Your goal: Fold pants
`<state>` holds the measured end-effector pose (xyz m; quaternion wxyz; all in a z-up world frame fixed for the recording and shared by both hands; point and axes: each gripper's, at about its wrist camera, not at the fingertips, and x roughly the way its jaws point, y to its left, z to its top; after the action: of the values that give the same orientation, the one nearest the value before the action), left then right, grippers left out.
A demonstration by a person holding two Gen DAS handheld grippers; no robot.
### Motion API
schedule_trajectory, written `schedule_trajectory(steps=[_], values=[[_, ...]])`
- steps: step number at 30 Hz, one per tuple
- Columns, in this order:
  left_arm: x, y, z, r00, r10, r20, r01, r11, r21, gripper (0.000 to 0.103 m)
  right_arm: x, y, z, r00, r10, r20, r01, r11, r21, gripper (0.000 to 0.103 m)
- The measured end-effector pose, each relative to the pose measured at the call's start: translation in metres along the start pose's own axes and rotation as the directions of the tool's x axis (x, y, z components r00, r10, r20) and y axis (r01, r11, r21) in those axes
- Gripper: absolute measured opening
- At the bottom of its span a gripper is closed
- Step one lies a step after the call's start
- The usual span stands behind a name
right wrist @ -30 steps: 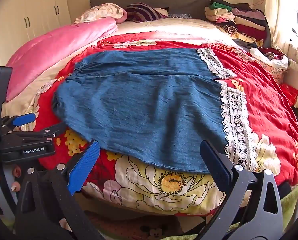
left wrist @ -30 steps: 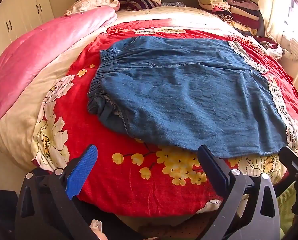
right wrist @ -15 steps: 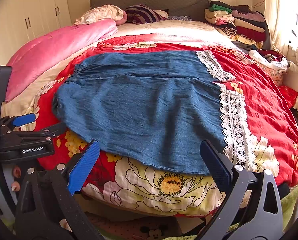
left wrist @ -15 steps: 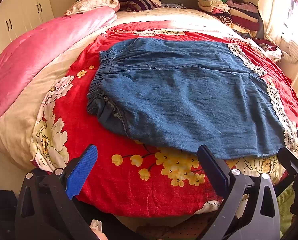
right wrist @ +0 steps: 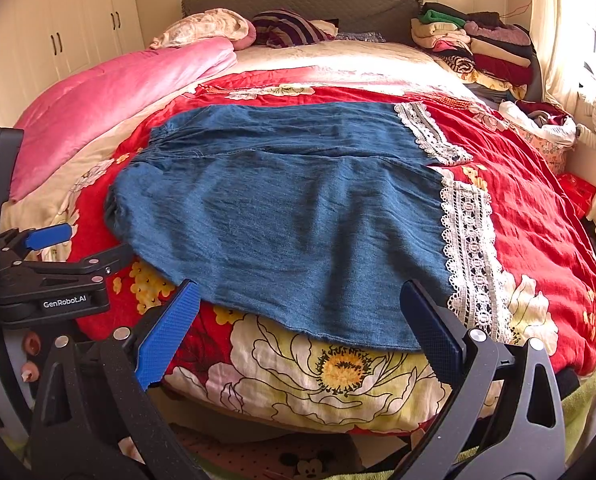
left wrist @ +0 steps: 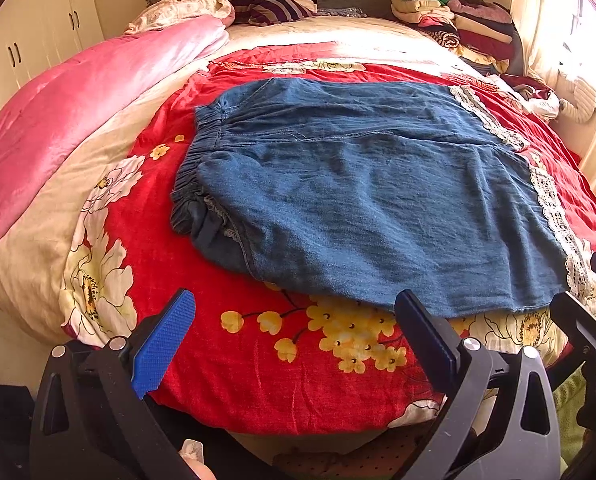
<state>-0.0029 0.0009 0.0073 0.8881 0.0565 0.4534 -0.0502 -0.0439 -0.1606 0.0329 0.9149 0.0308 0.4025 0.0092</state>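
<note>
Blue denim pants (left wrist: 362, 196) with white lace hems (right wrist: 470, 248) lie spread flat on the red floral bedspread, elastic waistband to the left, legs to the right. They also show in the right wrist view (right wrist: 290, 216). My left gripper (left wrist: 294, 340) is open and empty, held above the bed's near edge just short of the pants' near side. My right gripper (right wrist: 298, 324) is open and empty, at the pants' near edge close to the lace hem. The left gripper's body shows at the left of the right wrist view (right wrist: 46, 276).
A pink quilt (left wrist: 78, 108) lies along the bed's left side. Pillows (right wrist: 214, 28) sit at the headboard. A stack of folded clothes (right wrist: 474, 48) stands at the back right. White wardrobe doors (right wrist: 58, 40) are on the left.
Both views have tilted down a little, so the bed and pants sit slightly lower in the frames. The pants have not moved. Both grippers stay open.
</note>
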Motion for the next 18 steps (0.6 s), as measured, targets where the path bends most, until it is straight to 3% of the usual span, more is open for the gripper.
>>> schedule_trajectory(steps=[18], values=[[0.0005, 0.0002, 0.0030, 1.000, -0.009, 0.004, 0.009, 1.000, 0.002, 0.099, 0.0024, 0.0033, 0.0021, 1.000, 0.000, 0.003, 0.000, 1.000, -0.012, 0.095]])
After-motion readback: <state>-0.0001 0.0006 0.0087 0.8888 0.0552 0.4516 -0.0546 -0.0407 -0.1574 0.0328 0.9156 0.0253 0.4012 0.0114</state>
